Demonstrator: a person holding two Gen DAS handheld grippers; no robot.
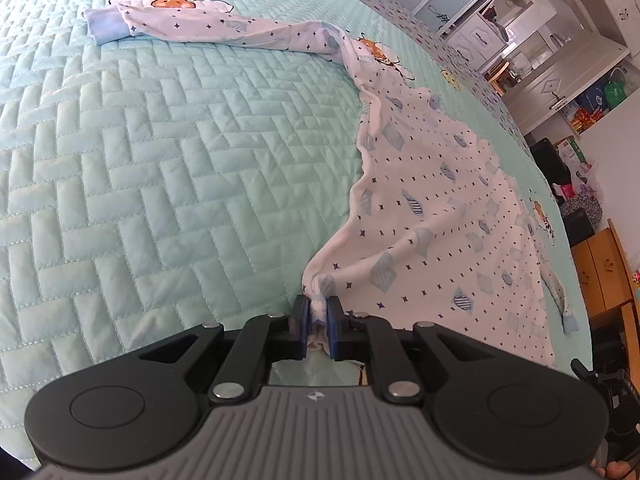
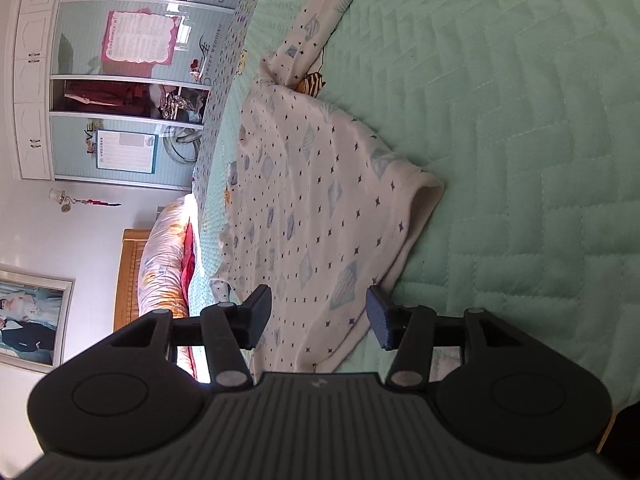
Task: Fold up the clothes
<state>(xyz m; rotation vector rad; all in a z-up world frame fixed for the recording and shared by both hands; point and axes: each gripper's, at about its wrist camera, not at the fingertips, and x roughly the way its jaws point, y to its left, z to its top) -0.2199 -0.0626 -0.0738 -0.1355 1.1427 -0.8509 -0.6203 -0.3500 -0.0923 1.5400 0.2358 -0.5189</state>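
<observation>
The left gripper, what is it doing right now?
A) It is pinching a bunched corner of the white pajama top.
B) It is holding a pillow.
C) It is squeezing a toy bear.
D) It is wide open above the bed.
A: in the left wrist view the left gripper has its fingers closed on a bunched bit of the white pajama top, which lies on the green quilt.

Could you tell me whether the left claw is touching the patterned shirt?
Touching: the left wrist view shows the left claw shut on a bunched edge of the patterned shirt.
</observation>
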